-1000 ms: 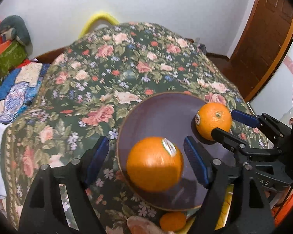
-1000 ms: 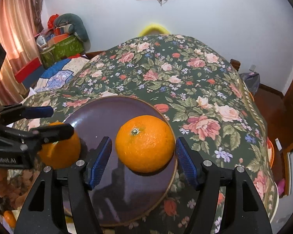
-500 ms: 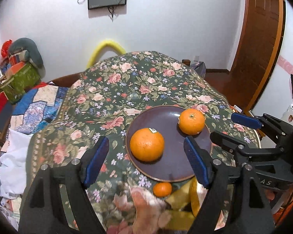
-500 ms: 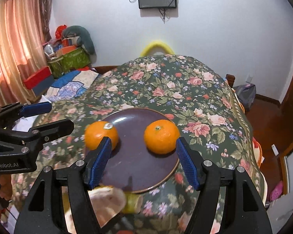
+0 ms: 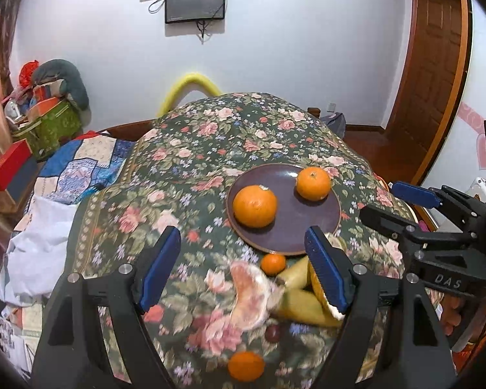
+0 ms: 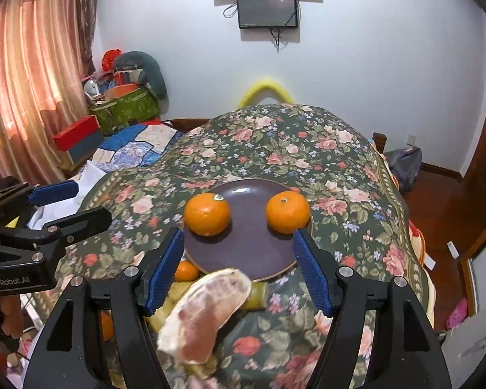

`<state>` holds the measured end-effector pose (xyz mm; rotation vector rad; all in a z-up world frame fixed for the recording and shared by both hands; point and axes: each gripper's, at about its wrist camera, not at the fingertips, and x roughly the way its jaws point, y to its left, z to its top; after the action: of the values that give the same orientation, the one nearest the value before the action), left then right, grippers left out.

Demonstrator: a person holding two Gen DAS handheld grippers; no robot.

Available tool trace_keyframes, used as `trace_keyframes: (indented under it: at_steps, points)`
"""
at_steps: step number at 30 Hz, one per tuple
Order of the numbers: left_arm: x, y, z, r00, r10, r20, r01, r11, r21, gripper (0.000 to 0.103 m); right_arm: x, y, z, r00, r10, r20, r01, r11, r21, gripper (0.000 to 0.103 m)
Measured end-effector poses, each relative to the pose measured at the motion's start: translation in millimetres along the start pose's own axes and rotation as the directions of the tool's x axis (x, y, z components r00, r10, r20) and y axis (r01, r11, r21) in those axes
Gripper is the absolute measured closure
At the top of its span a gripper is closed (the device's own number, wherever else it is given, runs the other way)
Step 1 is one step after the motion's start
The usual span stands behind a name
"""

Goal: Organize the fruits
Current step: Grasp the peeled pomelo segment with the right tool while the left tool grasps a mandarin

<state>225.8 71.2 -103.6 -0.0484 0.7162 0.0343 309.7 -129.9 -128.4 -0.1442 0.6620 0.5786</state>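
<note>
Though beyond gripper point(image 6: 236, 265), oranges point(image 6: 206, 214) plated.

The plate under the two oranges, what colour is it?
Dark purple plate with a thin brown rim, clearest in the right wrist view.

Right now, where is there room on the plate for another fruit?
The plate is bare between the sticker orange and the other orange, and along its near half. Just off the near rim it is crowded: pomelo piece, small tangerine.
</note>
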Motion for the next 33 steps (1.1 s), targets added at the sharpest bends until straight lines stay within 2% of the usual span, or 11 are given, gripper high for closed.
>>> trace_keyframes:
  at_steps: [8, 19, 26, 33]
  points:
    - [-10, 15, -36, 0.999, 0.004, -0.042, -0.006, 0.999, -0.042, 0.024, 1, 14, -15, 1.000, -0.012, -0.019, 0.012, 1.000, 0.001, 0.033]
    - [8, 18, -87, 0.991, -0.006, -0.135, -0.007, 0.996, -0.094, 0.026, 22, 28, -34, 0.997, -0.029, -0.078, 0.028, 1.000, -0.009, 0.033]
    - [23, 10, -112, 0.982, -0.009, -0.187, -0.009, 0.996, -0.094, 0.031, 39, 26, -45, 0.992, -0.022, -0.123, 0.024, 1.000, 0.014, 0.033]
    - [37, 10, -129, 0.970, -0.022, -0.241, -0.006, 0.993, -0.115, 0.041, 49, 26, -51, 0.989, -0.012, -0.149, 0.016, 1.000, 0.024, 0.033]
